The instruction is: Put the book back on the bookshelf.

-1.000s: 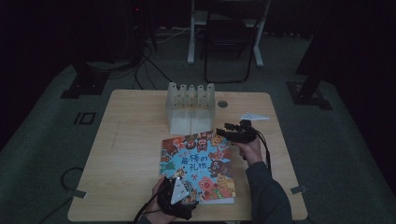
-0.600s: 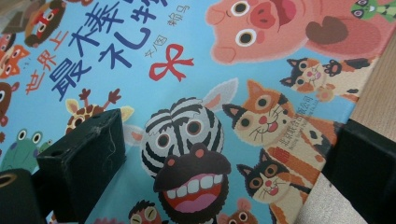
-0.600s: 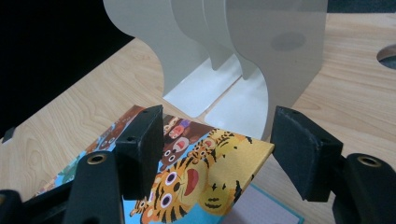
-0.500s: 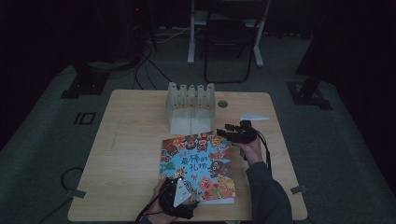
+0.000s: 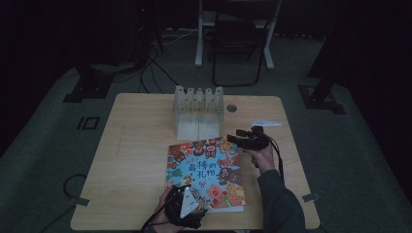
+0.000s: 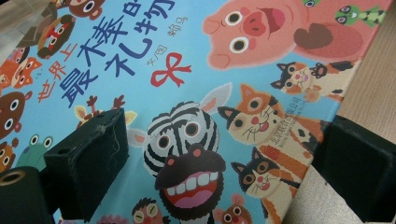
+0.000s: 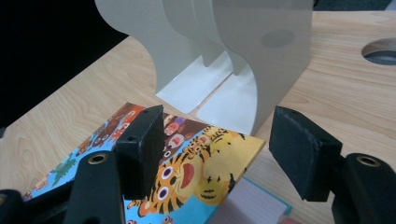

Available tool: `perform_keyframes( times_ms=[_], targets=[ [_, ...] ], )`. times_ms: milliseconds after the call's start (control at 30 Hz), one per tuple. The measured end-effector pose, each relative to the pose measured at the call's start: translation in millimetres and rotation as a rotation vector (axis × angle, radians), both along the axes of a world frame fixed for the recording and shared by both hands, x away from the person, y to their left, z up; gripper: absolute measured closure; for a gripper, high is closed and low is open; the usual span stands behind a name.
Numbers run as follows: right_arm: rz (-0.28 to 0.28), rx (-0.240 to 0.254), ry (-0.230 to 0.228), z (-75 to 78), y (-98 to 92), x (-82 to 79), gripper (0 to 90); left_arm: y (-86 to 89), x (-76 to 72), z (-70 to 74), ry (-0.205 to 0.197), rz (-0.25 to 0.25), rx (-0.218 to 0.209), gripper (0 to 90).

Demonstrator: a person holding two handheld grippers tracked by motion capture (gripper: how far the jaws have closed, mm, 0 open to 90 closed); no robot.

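Observation:
A colourful picture book [image 5: 206, 170] lies flat on the wooden table [image 5: 141, 145], its cover full of cartoon animals [image 6: 187, 154]. My left gripper [image 5: 187, 190] hovers over the book's near left corner. In the left gripper view its jaws [image 6: 224, 135] stand open, one pad over the cover, the other over the table beside the book's edge. My right gripper [image 5: 233, 135] sits at the book's far right corner. Its jaws [image 7: 217, 130] are open around the yellow tiger corner [image 7: 219, 158], which looks slightly raised off a page beneath. Neither pad presses on it.
A pale slotted book rack [image 5: 198, 112] stands just behind the book, close in front of the right gripper [image 7: 243, 56]. A round cable hole [image 5: 231, 108] lies right of the rack. A chair [image 5: 238, 43] and cables stand on the dark floor behind.

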State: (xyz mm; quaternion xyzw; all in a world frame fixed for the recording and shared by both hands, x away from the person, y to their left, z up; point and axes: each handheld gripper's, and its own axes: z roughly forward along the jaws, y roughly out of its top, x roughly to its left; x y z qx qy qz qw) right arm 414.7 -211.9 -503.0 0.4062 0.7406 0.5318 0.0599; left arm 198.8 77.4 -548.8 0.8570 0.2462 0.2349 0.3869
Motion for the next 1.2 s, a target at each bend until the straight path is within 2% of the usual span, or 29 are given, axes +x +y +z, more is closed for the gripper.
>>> perform_keyframes(
  times_ms=[333,567,733,1033,1200],
  targets=[
    [-0.006,-0.023,0.039,-10.6,-4.4,-2.7,34.1,0.9,-2.2,1.2,-0.018,-0.003,-0.001,6.2],
    [0.034,-0.029,0.039,-8.9,2.7,-13.7,34.0,3.8,-3.5,4.4,-0.029,-0.002,-0.02,6.4],
    [0.061,-0.045,0.021,-0.8,10.1,-25.0,34.3,6.2,-5.2,7.4,-0.037,-0.004,-0.033,7.3],
    [0.092,-0.084,-0.014,21.3,23.9,-41.9,34.9,13.0,-6.9,14.9,-0.043,-0.008,-0.097,10.2],
    [0.119,-0.116,-0.017,32.1,34.0,-50.5,36.5,16.3,-7.4,18.6,-0.051,-0.013,-0.118,11.9]
  ],
)
